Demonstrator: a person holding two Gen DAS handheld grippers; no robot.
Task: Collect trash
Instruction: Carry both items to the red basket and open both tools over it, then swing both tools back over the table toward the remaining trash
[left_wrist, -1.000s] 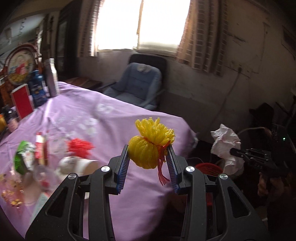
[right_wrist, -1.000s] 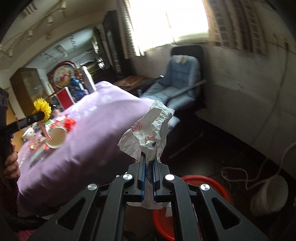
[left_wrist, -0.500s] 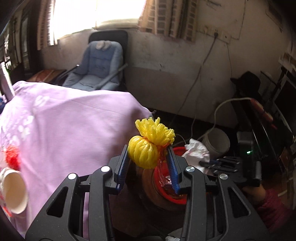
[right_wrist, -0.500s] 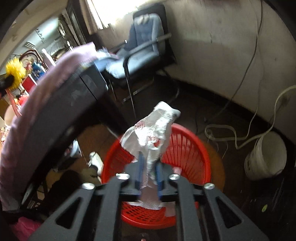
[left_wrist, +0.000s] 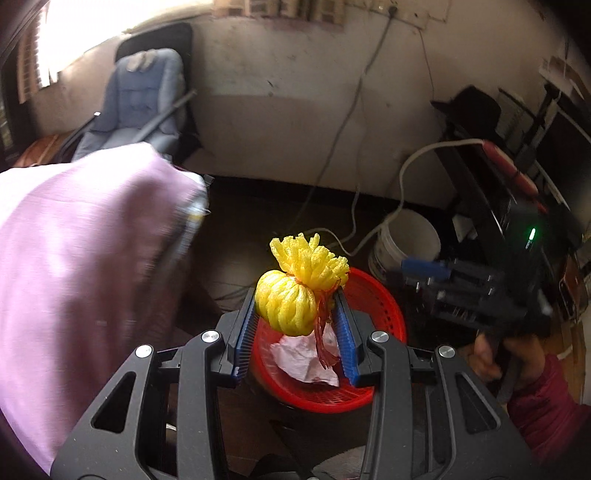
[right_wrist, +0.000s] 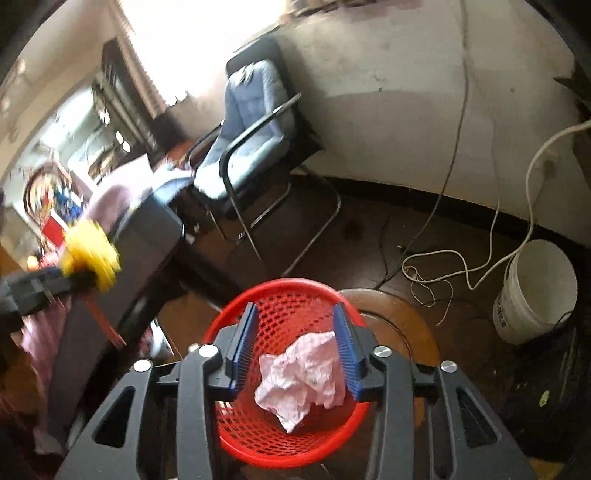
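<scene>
My left gripper (left_wrist: 297, 319) pinches the yellow foam fruit net (left_wrist: 295, 286) between its blue pads, a red ribbon dangling from the knot, and it hangs above the red mesh basket (left_wrist: 384, 295) on the floor. My right gripper (right_wrist: 297, 349) has just been opening; its jaws now stand spread, with the crumpled pink-white tissue (right_wrist: 303, 373) lying loose in the basket below them, no pad pressing on it as far as I can tell.

What could go wrong, as I judge it: the net sits near the basket's near-left rim in the left wrist view, so letting go too soon could bounce it off the rim onto the dark floor. It is light and springy, and its ribbon could snag on a ridged pad and stay hanging when I open. My 2 grippers are close over the same basket, so a careless swing could knock them together. The basket looks light; a bump from either tool could tip it.

Counts: 2 grippers, 1 basket, 1 tissue inside it, 1 foam net in hand, 1 white bucket (right_wrist: 535, 291), 1 blue-cushioned chair (right_wrist: 251, 125), 1 table under a lilac cloth (left_wrist: 81, 258).
</scene>
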